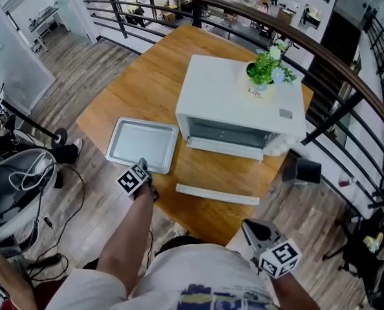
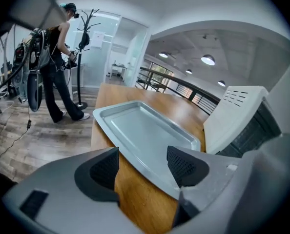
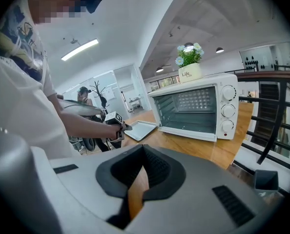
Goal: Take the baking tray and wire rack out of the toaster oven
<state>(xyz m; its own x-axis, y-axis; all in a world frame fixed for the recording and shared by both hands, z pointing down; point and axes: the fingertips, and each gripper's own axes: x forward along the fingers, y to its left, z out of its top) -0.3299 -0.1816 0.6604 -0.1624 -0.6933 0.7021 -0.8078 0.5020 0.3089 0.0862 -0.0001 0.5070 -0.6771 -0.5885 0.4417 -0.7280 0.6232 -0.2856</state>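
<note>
1. My left gripper (image 2: 144, 164), jaws spread and empty, hovers at the flat silver baking tray (image 1: 142, 144), which lies near the wooden table's (image 1: 147, 76) left edge, clear of the oven door.
2. My right gripper (image 3: 144, 165), jaws pressed together on nothing, waits; I judge the wire rack is inside the white toaster oven (image 1: 240, 102).

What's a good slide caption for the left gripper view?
Open left gripper at the near edge of the baking tray on the wooden table, toaster oven alongside.

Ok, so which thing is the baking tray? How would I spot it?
Find the big wooden table with the white toaster oven on it. The baking tray lies flat on the table just left of the oven's open door. It is the shiny silver rectangle with a raised rim, much wider than the thin white strip in front of the oven.
</note>
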